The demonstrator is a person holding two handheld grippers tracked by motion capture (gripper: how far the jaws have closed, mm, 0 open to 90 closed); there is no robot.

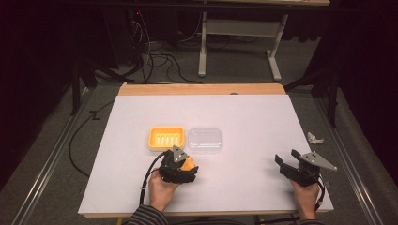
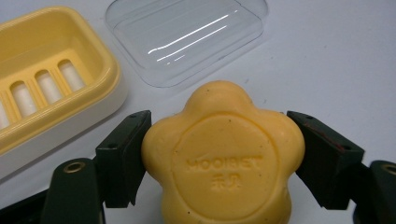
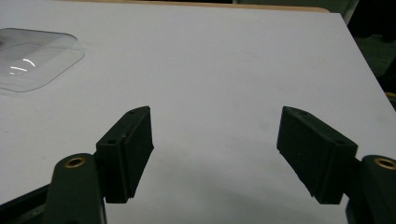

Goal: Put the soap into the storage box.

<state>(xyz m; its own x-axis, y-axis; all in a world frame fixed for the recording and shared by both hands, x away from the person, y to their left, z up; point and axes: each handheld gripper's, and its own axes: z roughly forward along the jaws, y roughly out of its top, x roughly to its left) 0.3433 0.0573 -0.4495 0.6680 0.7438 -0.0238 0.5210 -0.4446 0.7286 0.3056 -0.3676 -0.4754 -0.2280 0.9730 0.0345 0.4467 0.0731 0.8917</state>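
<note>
**Left gripper clamps flower-shaped soap**

Left gripper (image 2: 223, 154) grips the yellow soap (image 2: 223, 158) at lower centre, below the yellow soap dish (image 2: 100, 70) and clear lid (image 2: 187, 37). Right gripper (image 3: 215, 154) stands apart, over bare table (image 3: 224, 70).

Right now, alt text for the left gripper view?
A yellow flower-shaped soap bar is clamped between the left gripper's two black fingers above a white table. Behind it lie an open yellow soap dish and, beside that, a clear plastic lid.
</note>
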